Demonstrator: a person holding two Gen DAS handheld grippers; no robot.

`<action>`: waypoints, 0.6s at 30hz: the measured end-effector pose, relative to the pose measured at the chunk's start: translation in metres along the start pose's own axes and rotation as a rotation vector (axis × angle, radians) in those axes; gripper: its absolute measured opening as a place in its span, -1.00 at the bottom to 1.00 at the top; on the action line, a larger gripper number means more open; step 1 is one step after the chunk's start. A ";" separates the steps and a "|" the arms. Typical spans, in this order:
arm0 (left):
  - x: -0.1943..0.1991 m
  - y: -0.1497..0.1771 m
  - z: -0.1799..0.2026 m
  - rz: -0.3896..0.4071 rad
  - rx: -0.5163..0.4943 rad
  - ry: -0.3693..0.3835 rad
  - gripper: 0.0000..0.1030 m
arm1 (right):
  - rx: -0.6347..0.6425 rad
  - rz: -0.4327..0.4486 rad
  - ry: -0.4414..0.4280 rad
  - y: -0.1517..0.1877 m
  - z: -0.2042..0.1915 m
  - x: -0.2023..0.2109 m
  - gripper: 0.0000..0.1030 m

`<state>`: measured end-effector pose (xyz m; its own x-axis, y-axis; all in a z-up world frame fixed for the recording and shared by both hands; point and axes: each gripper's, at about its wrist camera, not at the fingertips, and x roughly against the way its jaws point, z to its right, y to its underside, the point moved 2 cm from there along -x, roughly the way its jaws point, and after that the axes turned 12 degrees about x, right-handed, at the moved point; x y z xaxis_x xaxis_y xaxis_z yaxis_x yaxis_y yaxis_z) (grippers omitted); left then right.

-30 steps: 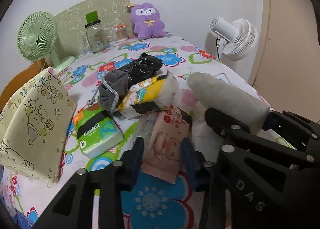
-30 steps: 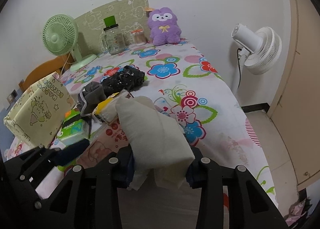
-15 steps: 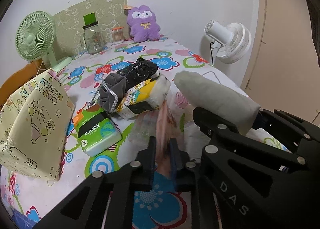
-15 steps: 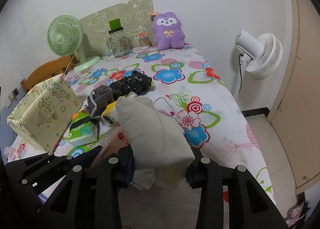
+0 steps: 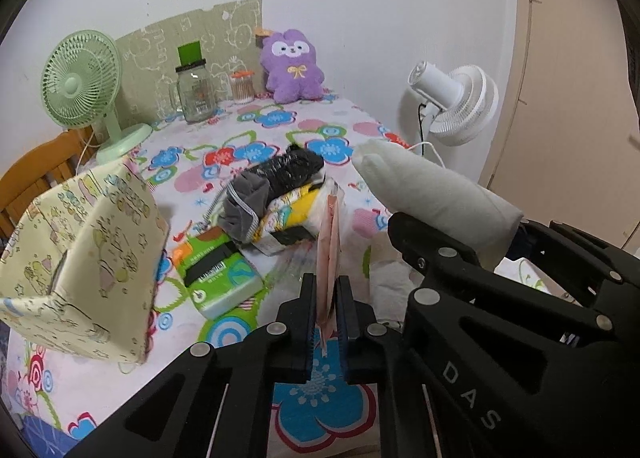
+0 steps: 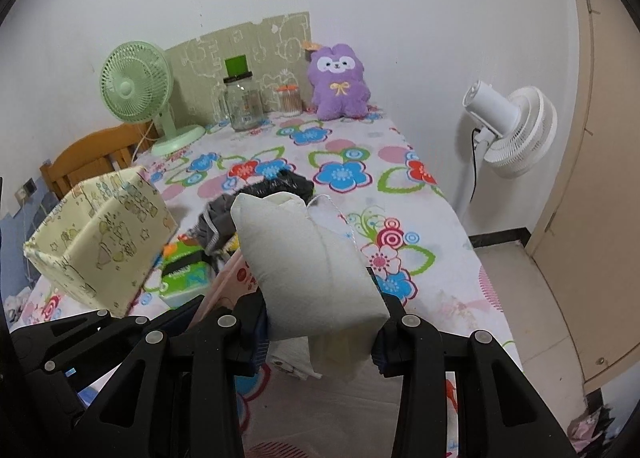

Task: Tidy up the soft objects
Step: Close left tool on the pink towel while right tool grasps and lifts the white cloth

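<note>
My left gripper (image 5: 325, 310) is shut on a thin pink packet (image 5: 330, 242) and holds it edge-on above the flowered bed (image 5: 248, 145). My right gripper (image 6: 320, 334) is shut on a folded cream-white cloth (image 6: 308, 262), lifted off the bed; the cloth also shows in the left wrist view (image 5: 432, 193). On the bed lie a green tissue pack (image 5: 218, 278), a yellow-and-white soft pack (image 5: 296, 213), a grey pouch (image 5: 242, 203) and a black plastic bundle (image 5: 292, 169). A yellow patterned fabric box (image 5: 84, 266) stands at the left.
At the head of the bed stand a green fan (image 5: 82, 81), a glass jar (image 5: 196, 91), a small swab jar (image 5: 242, 86) and a purple plush (image 5: 294, 67). A white floor fan (image 5: 456, 101) stands right of the bed. A wooden chair (image 6: 92, 157) is at the left.
My left gripper closed on the pink packet, which lay flat on the bed, and lifted it upright. Both grippers rose and pulled back; the right still holds the white cloth.
</note>
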<state>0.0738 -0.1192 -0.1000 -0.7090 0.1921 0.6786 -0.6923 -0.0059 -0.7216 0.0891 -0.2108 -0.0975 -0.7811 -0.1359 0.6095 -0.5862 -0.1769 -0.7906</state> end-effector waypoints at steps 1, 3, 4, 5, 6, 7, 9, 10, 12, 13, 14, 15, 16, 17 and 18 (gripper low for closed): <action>0.002 -0.001 0.000 0.002 0.002 0.002 -0.88 | 0.000 0.005 0.001 -0.002 -0.001 0.003 -0.16; 0.008 -0.004 -0.002 0.013 0.005 0.006 -0.88 | 0.004 0.015 0.005 -0.006 -0.004 0.008 -0.16; 0.010 -0.006 -0.003 0.017 0.006 0.006 -0.88 | 0.006 0.019 0.008 -0.008 -0.005 0.011 -0.16; 0.013 -0.007 -0.004 0.021 0.007 0.007 -0.88 | 0.008 0.023 0.009 -0.010 -0.007 0.013 -0.16; 0.016 -0.008 -0.006 0.026 0.010 0.006 -0.88 | 0.009 0.027 0.008 -0.012 -0.008 0.015 -0.16; 0.018 -0.010 -0.007 0.032 0.011 0.005 -0.88 | 0.009 0.030 0.007 -0.014 -0.010 0.018 -0.16; 0.023 -0.013 -0.011 0.041 0.013 0.002 -0.88 | 0.010 0.036 0.005 -0.018 -0.013 0.021 -0.16; 0.026 -0.015 -0.012 0.046 0.014 0.001 -0.88 | 0.011 0.040 0.005 -0.021 -0.015 0.023 -0.16; 0.030 -0.019 -0.015 0.053 0.015 -0.002 -0.88 | 0.014 0.047 0.005 -0.025 -0.018 0.027 -0.16; 0.033 -0.021 -0.017 0.057 0.015 -0.005 -0.88 | 0.016 0.050 0.007 -0.028 -0.020 0.029 -0.16; 0.035 -0.024 -0.019 0.062 0.015 -0.008 -0.88 | 0.018 0.052 0.008 -0.030 -0.022 0.031 -0.16; 0.037 -0.026 -0.021 0.065 0.015 -0.010 -0.88 | 0.020 0.056 0.008 -0.032 -0.024 0.033 -0.16; 0.039 -0.028 -0.023 0.068 0.016 -0.012 -0.88 | 0.022 0.059 0.008 -0.035 -0.026 0.035 -0.16; 0.041 -0.030 -0.025 0.072 0.018 -0.016 -0.88 | 0.024 0.060 0.008 -0.038 -0.029 0.036 -0.16; 0.043 -0.032 -0.027 0.068 0.017 -0.012 -0.88 | 0.025 0.063 0.007 -0.040 -0.030 0.037 -0.16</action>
<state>0.0691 -0.0841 -0.0518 -0.7557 0.1785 0.6301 -0.6449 -0.0352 -0.7635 0.0769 -0.1794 -0.0449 -0.8176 -0.1404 0.5583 -0.5306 -0.1925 -0.8255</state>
